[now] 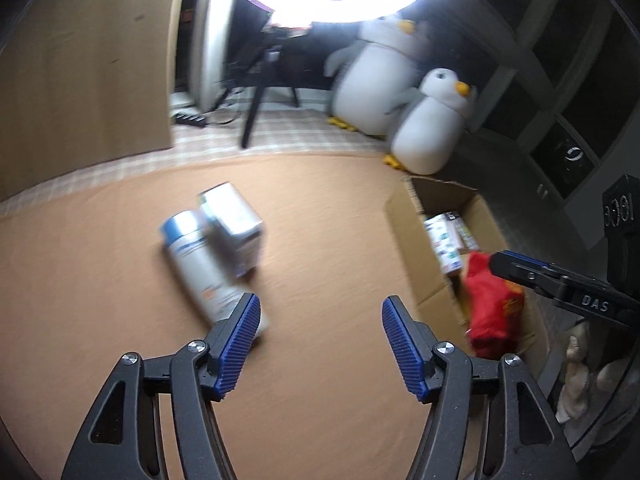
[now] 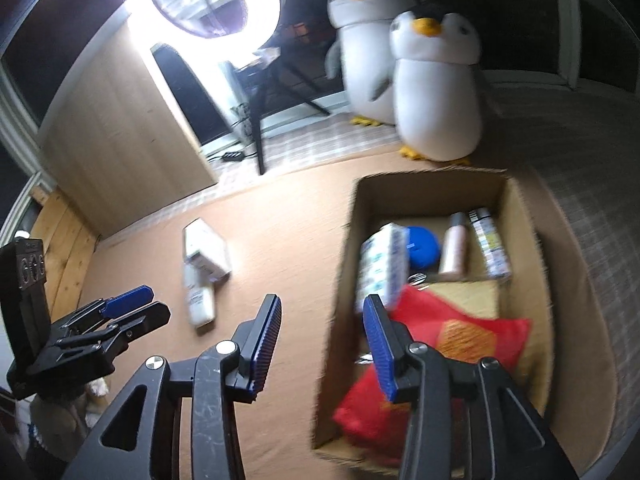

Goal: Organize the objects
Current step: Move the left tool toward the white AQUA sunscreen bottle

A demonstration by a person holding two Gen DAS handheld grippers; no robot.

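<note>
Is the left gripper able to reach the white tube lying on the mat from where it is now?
Probably yes. The left gripper is open and empty, and the white tube lies just ahead of its left finger on the mat. Only a small white box rests against the tube's far end, nothing covers the near part.

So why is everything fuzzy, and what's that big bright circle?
Left wrist view: the ring light glares white, and the can and box smear from motion. Right wrist view: the same light glares, and the cardboard box is blurred too.
</note>
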